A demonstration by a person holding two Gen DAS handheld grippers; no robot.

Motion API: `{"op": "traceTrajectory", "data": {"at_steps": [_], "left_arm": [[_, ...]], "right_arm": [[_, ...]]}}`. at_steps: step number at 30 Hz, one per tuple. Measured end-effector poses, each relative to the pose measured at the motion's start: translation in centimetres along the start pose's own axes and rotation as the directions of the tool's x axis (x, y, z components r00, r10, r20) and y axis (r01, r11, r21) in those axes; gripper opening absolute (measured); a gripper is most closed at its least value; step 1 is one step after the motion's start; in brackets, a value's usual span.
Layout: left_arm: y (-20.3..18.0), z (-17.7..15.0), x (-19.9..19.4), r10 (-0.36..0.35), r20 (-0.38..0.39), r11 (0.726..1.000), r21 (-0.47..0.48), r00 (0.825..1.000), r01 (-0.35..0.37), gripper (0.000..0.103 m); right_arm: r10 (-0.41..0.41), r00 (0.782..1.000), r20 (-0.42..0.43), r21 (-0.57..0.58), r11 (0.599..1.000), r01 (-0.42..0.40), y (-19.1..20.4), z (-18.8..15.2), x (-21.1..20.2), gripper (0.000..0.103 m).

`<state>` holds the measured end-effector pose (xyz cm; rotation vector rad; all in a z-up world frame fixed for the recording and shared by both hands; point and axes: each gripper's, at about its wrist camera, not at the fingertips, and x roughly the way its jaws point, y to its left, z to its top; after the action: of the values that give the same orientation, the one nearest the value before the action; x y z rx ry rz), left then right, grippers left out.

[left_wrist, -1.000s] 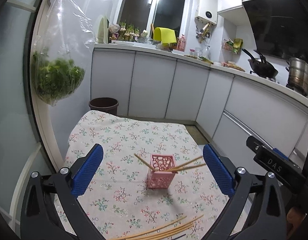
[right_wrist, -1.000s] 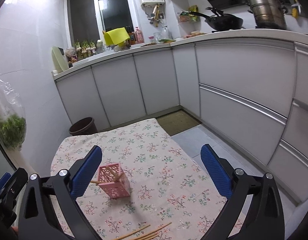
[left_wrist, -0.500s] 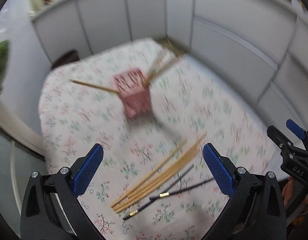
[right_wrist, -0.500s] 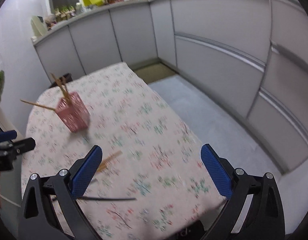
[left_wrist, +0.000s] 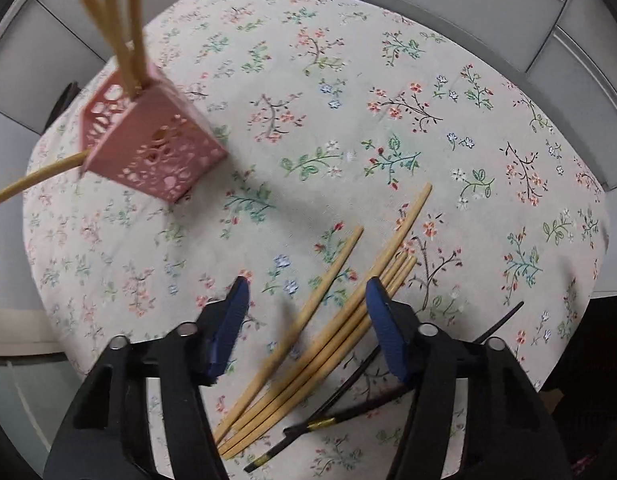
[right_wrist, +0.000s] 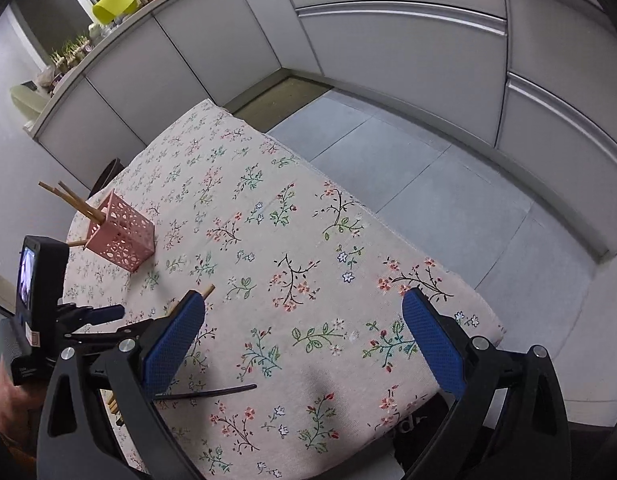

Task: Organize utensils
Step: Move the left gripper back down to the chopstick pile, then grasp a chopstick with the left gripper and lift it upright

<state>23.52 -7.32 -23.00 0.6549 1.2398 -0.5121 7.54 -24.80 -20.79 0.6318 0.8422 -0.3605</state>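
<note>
Left-wrist view: the left gripper (left_wrist: 304, 300) hangs over a bundle of bamboo chopsticks (left_wrist: 340, 320) lying loose on the floral tablecloth (left_wrist: 348, 100). Its blue-padded fingers (left_wrist: 228, 324) stand partly apart, straddling the bundle's middle — one stick lies a little to the left of the other four, all between the pads, none clamped. Just right of the bundle lie two black chopsticks (left_wrist: 348, 412) with gold bands, crossing beneath the right-hand finger. Farther off, toward the upper left, stands the pink perforated holder (left_wrist: 148, 144), tilted in this fisheye view, with several bamboo sticks rising from its mouth and one more jutting out sideways to the left.

Right-wrist view: the right gripper (right_wrist: 304, 320) hovers above bare cloth with its fingers (right_wrist: 432, 340) spread wide and nothing between them. The pink holder (right_wrist: 122, 238) sits well apart at the left, near the table's far end; a black chopstick tip (right_wrist: 212, 392) and the end of a bamboo stick (right_wrist: 207, 291) show beside the left-hand pad. White cabinets (right_wrist: 388, 40) — and a grey tiled floor (right_wrist: 428, 184) — surround the table.
</note>
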Motion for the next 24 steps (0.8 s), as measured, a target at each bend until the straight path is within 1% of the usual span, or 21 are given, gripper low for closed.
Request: {"op": "traceTrajectory", "data": {"at_steps": [1, 3, 8, 10, 11, 12, 13, 14, 16, 18, 20, 22, 23, 24], "left_arm": [[0.0, 0.1, 0.2, 0.003, -0.002, 1.0, 0.006, 1.0, -0.003, 0.049], [0.0, 0.3, 0.6, 0.008, -0.012, 1.0, 0.015, 1.0, -0.008, 0.038], [0.5, 0.5, 1.7, -0.023, -0.042, 1.0, 0.019, 0.999, 0.024, 0.036], [0.4, 0.6, 2.5, -0.043, -0.071, 0.998, 0.033, 0.997, 0.045, 0.029], [0.3, 0.5, 3.2, -0.048, -0.096, 0.998, 0.047, 0.994, 0.053, 0.023], [0.4, 0.5, 3.1, -0.064, -0.08, 0.997, 0.045, 0.995, 0.068, 0.018], [0.7, 0.5, 3.3, -0.082, -0.075, 0.996, 0.029, 0.994, 0.084, 0.017], [1.0, 0.5, 3.4, -0.099, -0.069, 0.995, 0.014, 0.993, 0.1, 0.016], [2.3, 0.2, 3.7, -0.16, -0.046, 0.987, -0.032, 0.986, 0.158, 0.016], [3.3, -0.1, 3.9, -0.195, -0.027, 0.979, -0.06, 0.98, 0.193, 0.015], [3.9, -0.6, 4.0, -0.204, 0.003, 0.976, -0.083, 0.979, 0.203, 0.014], [4.3, -1.1, 3.9, -0.193, 0.032, 0.975, -0.107, 0.981, 0.196, 0.013], [5.0, -1.6, 3.7, -0.178, 0.065, 0.974, -0.131, 0.982, 0.185, 0.012], [5.5, -2.4, 3.2, -0.184, 0.094, 0.968, -0.155, 0.979, 0.196, 0.011]], "right_arm": [[-0.002, 1.0, -0.003, 0.0, 1.0, 0.002, 0.0, 0.0, 0.1, 0.096], [0.002, 1.0, -0.013, 0.004, 1.0, -0.002, -0.2, 0.1, 0.1, 0.096], [-0.008, 1.0, -0.025, 0.01, 1.0, 0.008, -0.3, 0.2, 0.4, 0.096], [-0.018, 0.999, -0.034, 0.004, 1.0, 0.018, -0.3, 0.1, 0.7, 0.096], [-0.021, 0.999, -0.039, 0.003, 1.0, 0.021, -0.2, 0.1, 0.8, 0.096], [-0.026, 0.999, -0.044, 0.002, 1.0, 0.026, -0.2, 0.1, 0.9, 0.096], [-0.029, 0.998, -0.05, 0.003, 1.0, 0.029, -0.2, 0.1, 1.0, 0.096], [-0.029, 0.998, -0.056, 0.004, 1.0, 0.029, -0.2, 0.1, 1.1, 0.096], [-0.031, 0.997, -0.067, 0.0, 1.0, 0.031, -0.1, 0.0, 1.4, 0.096], [-0.039, 0.996, -0.079, -0.012, 0.999, 0.038, 0.3, -0.1, 1.7, 0.096], [-0.05, 0.994, -0.099, -0.025, 0.999, 0.047, 0.7, 0.0, 2.3, 0.096], [-0.054, 0.991, -0.123, -0.027, 0.998, 0.052, 1.2, 0.1, 2.9, 0.096], [-0.056, 0.989, -0.135, -0.027, 0.998, 0.053, 1.5, 0.3, 3.2, 0.096], [-0.062, 0.988, -0.141, -0.032, 0.998, 0.058, 1.9, 0.4, 3.4, 0.096]]}}
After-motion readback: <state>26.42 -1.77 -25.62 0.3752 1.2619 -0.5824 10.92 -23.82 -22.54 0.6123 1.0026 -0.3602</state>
